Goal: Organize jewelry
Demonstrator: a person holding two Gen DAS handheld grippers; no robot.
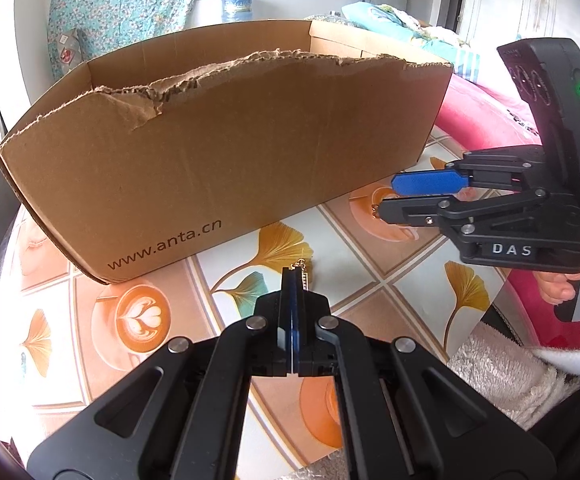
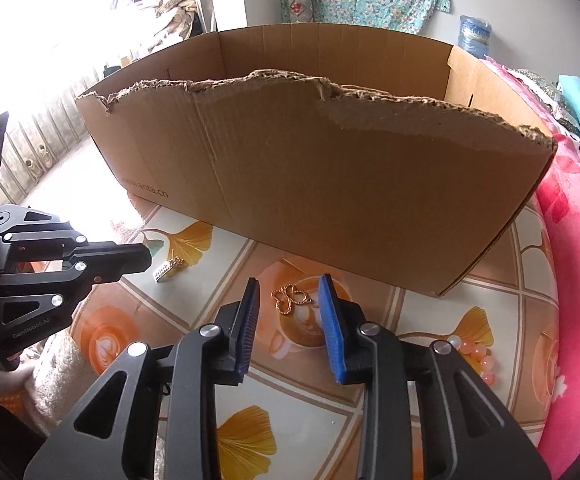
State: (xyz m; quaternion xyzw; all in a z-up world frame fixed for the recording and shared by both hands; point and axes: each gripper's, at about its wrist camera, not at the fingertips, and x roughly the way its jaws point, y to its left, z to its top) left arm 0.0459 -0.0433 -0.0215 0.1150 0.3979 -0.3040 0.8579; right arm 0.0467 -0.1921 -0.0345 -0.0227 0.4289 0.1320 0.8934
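Note:
A torn cardboard box [image 1: 217, 160] stands on the patterned table; it also shows in the right wrist view [image 2: 330, 184]. My left gripper [image 1: 293, 280] is shut, its tip beside a small silver-and-gold pendant [image 1: 304, 278], which lies on the table in the right wrist view [image 2: 166, 269]; whether it pinches the pendant I cannot tell. My right gripper [image 2: 287, 296] is open, its pads either side of a gold butterfly-shaped ornament [image 2: 290, 298] on the table. In the left wrist view the right gripper [image 1: 388, 196] hovers low near the box's corner.
A string of pink beads [image 2: 476, 354] lies right of the right gripper. A pink floral cushion [image 2: 570, 280] borders the table on the right. A fluffy beige cloth [image 1: 506, 372] lies at the table's near edge. A blue water jug [image 1: 237, 6] stands behind the box.

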